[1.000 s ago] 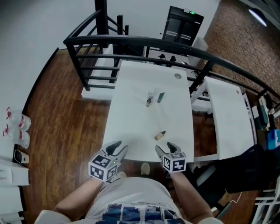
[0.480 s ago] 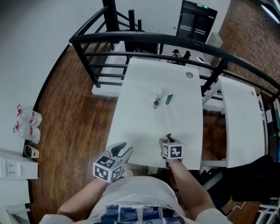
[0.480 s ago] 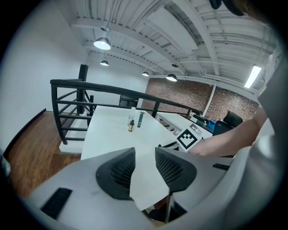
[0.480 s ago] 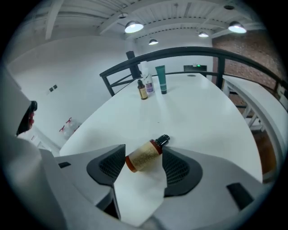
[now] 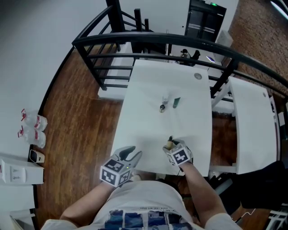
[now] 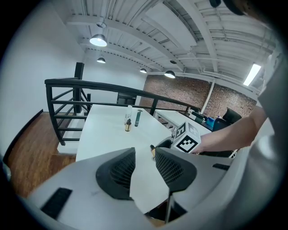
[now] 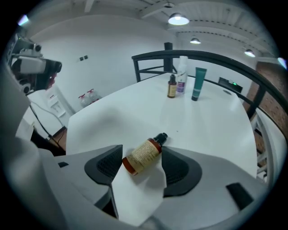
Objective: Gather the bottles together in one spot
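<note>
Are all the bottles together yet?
Done: three stand together farther up the table: a small brown bottle, a white bottle and a green tube. In hand: the right gripper is at the last one, an amber bottle lying on its side near the front edge. Its jaws have just been opening, with that bottle between them. Still to do: grab it and carry it to the others.

No wording can be read anywhere. The amber bottle (image 7: 143, 157) lying on the near surface (image 7: 135, 112) carries a cream label (image 7: 145, 155) whose fine print is too small to make out. The near-left marker cube (image 5: 114, 172) and near-right marker cube (image 5: 179, 157) bear only black-and-white square patterns. A green lit sign (image 5: 215, 5) above the far doorway is blurred.
</note>
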### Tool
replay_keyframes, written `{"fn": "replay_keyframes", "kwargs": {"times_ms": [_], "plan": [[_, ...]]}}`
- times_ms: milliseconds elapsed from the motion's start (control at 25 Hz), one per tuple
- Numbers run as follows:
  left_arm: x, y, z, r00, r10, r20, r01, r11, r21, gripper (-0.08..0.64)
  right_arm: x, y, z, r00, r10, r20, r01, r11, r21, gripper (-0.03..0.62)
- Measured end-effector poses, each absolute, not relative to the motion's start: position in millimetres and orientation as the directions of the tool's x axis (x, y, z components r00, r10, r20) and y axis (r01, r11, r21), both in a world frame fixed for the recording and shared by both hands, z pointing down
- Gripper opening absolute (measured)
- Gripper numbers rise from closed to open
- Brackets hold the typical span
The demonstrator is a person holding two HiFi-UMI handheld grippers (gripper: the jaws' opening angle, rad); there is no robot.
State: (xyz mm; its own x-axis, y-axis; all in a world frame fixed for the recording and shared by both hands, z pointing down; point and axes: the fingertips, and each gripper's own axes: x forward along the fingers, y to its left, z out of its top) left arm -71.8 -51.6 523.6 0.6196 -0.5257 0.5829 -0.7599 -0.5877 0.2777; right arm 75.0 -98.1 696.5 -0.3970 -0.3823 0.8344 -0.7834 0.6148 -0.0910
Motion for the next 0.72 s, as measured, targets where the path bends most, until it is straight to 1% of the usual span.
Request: {"fn": "replay_keyframes", "kwargs": {"times_ms": [40,120,280,480,720], "plan": [[-72,-52,523,0.618,-0.527,0.583,-0.761,-0.588,0.276,0.115,77,-96,697,-0.393,-0.368,0.843,-0.773,0.628,-0.086,0.293],[-73,-54,523,0.616,-0.530,0.583,-0.763,-0.586,0.274,0.115,79,-95,700,-0.394,-0.363,0.844,-0.787,0.608,-0.106,0.297],[-75,-51,522,0.620,-0.527,0.582,-0.760,-0.589,0.276,0.115,78,-96,702,-0.384,-0.392,0.836,-0.818,0.564,-0.111,0.295],[-83,-46,521,0.631,-0.516,0.580,-0.748,-0.602,0.279,0.115,77,-86,697,-0.392,-0.377,0.839,-0.799,0.592,-0.108,0.281],[-82,-38,522,0.680,-0.461,0.570,-0.699,-0.643,0.314,0.115,56,-65,645,-0.472,-0.468,0.747,-0.778,0.620,-0.104,0.279]]}}
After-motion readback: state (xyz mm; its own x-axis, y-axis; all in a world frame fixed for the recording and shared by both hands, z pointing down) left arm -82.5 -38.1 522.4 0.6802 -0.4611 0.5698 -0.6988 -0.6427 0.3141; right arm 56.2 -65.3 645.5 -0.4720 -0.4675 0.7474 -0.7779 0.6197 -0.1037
